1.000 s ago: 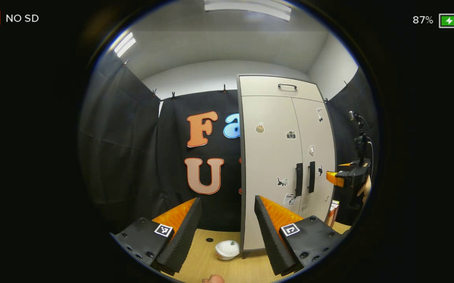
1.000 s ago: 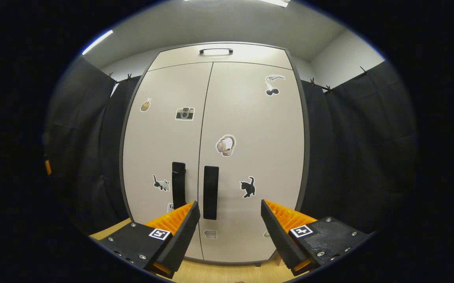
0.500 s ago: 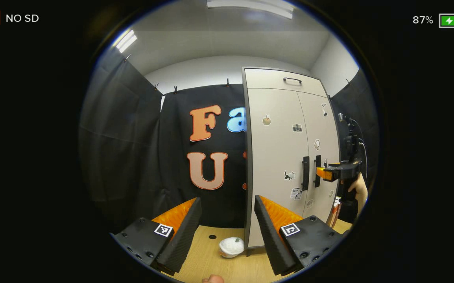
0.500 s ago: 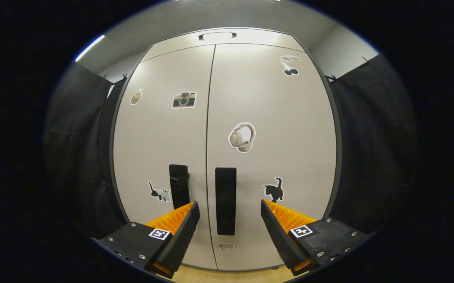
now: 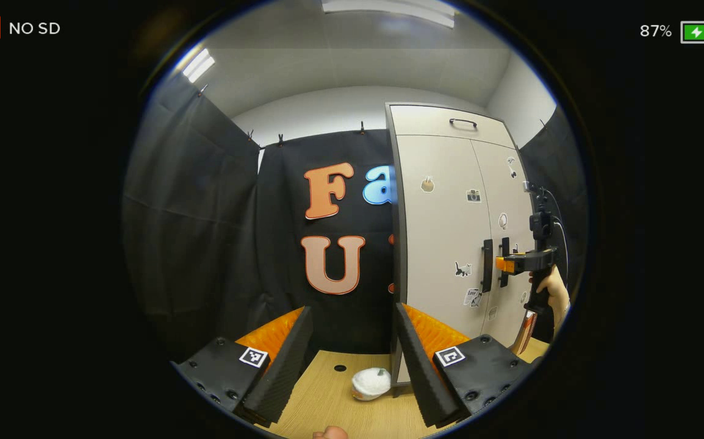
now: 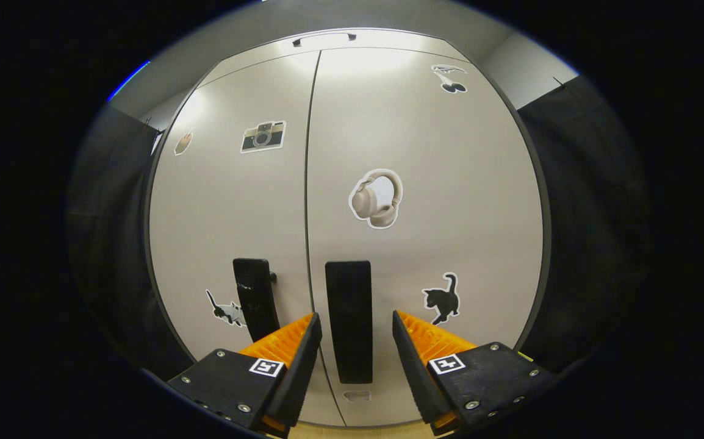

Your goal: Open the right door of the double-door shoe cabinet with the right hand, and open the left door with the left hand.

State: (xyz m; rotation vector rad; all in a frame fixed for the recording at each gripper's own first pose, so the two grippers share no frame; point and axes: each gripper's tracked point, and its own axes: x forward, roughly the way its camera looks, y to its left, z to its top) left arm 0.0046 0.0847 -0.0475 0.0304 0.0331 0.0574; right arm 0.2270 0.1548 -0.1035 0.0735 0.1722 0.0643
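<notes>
your right gripper view sits square on the shoe cabinet [image 6: 352,152], both doors flush and shut. the right gripper [image 6: 355,341] has its fingers apart, and the right door handle [image 6: 348,320], a flat dark upright bar, stands in the gap between them with daylight on both sides, nothing pinched. the left door handle [image 6: 255,299] is a twin bar just across the centre seam, partly behind your left-hand finger. stickers dot the pale grey panels: headphones [image 6: 377,198] and a black cat [image 6: 441,297] on the right door [image 6: 425,231], a camera [image 6: 262,135] and another cat on the left door [image 6: 230,213].

your left gripper view gives the side angle instead. the left gripper [image 5: 352,350] hangs back, fingers wide apart and holding nothing, aimed at the cabinet's dark left edge [image 5: 396,244] and the black cloth beside it. off to the right, your other gripper [image 5: 513,264] is level with the handles, tips at the bar, a hand [image 5: 552,286] on its grip. whether the tips touch is too small to tell.

low down here, a wooden floor [image 5: 321,396], a white crumpled bundle [image 5: 371,384] at the cabinet's front corner, and something reddish [image 5: 526,332] leaning by its far side. black cloth hangs near on both flanks of the cabinet.
</notes>
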